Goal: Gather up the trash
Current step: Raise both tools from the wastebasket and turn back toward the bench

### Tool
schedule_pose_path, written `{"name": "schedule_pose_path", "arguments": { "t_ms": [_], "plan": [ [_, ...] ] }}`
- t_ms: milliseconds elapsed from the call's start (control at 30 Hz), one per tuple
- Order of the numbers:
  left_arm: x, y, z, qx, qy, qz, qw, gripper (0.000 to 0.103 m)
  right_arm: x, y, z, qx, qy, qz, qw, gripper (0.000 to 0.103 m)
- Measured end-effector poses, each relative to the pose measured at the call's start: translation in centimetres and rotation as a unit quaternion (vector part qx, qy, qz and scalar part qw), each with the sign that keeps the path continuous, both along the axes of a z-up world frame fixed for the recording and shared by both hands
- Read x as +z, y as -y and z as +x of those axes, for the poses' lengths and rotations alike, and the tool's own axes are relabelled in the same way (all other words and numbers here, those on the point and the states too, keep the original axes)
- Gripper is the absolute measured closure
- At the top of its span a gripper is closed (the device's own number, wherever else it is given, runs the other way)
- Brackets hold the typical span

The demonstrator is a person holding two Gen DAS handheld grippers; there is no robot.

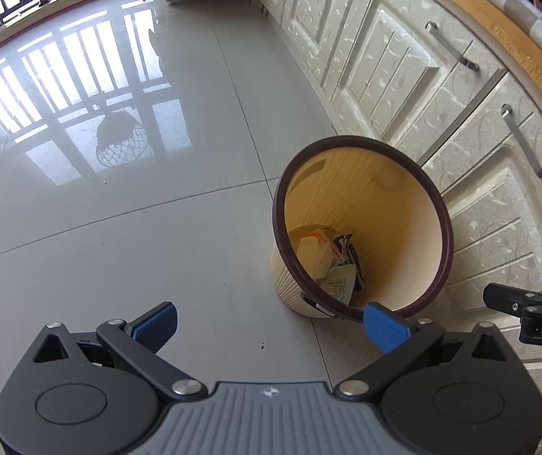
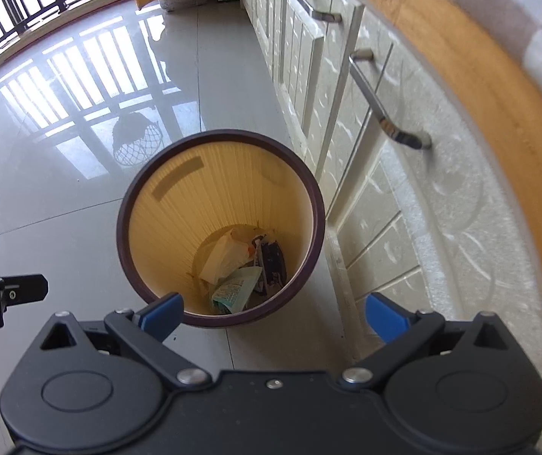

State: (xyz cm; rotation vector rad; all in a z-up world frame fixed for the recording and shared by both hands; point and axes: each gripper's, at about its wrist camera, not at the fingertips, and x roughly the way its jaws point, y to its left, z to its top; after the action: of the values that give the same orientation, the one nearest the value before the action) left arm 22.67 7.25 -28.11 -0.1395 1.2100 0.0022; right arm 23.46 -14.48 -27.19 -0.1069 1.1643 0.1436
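We are looking down at the tiled floor [image 2: 62, 227], where the waste bin [image 2: 310, 204] is standing just beside the cabinet doors [image 2: 365, 197], with wrappers [image 2: 238, 265] lying at its bottom. We are holding the right gripper [image 2: 273, 314] spread wide and empty above the bin's near rim, while the left gripper [image 1: 271, 322], equally spread, is gripping nothing.

Wrappers [image 2: 240, 265] lie in the bin [image 2: 127, 204], which stands on the floor [image 1: 119, 227] beside the cabinets [image 2: 384, 189].
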Motion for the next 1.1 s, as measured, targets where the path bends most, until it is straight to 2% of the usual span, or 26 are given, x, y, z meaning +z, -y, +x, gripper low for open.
{"name": "schedule_pose_path", "arguments": {
  "t_ms": [433,700,900,1100],
  "plan": [
    [6.7,0.6,-3.9,-0.002,0.067,0.002,0.9977,0.0,6.3,0.4,-4.0,0.003,0.055,0.005,0.998,0.0],
    [11.1,1.3,-6.0,0.001,0.118,-0.007,0.993,0.0,11.2,1.2,-6.7,0.01,0.108,0.011,0.994,0.0],
    [14.7,2.2,-7.1,-0.004,0.163,-0.022,0.9864,0.0,15.0,2.3,-8.1,0.008,0.147,0.002,0.989,0.0],
    [18.5,3.5,-7.3,-0.009,0.219,-0.028,0.9752,0.0,18.2,5.1,-9.1,-0.012,0.191,0.004,0.982,0.0]
  ]
}}
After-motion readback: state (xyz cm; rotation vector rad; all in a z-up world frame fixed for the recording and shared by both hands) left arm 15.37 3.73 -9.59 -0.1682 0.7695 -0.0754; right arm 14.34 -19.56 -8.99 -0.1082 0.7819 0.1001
